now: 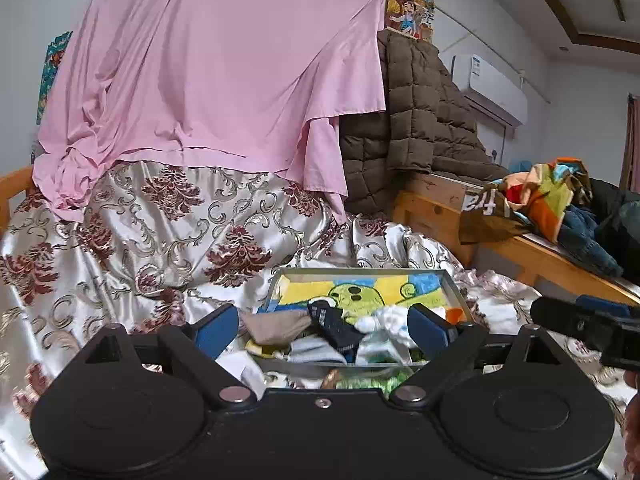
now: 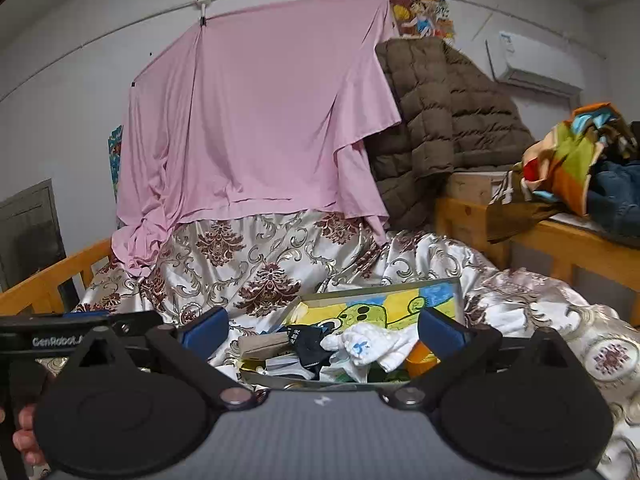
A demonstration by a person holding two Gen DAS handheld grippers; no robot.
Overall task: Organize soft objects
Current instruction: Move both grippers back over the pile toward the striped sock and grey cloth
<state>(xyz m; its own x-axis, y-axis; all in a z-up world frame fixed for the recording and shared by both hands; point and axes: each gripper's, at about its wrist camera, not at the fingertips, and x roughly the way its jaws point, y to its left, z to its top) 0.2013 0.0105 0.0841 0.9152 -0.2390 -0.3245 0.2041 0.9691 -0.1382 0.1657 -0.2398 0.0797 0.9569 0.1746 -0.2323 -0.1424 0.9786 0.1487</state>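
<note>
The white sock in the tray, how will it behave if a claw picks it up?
The white sock lies crumpled and draped, so it will probably hang limp. It looks thin, so likely light. It overlaps the dark sock in the tray and might drag it along.

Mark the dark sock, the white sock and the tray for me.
dark sock (image 1: 334, 326), left wrist view, middle of its body.
white sock (image 2: 370, 346), right wrist view, on its bunched middle.
tray (image 1: 362, 273), left wrist view, far metal rim.
</note>
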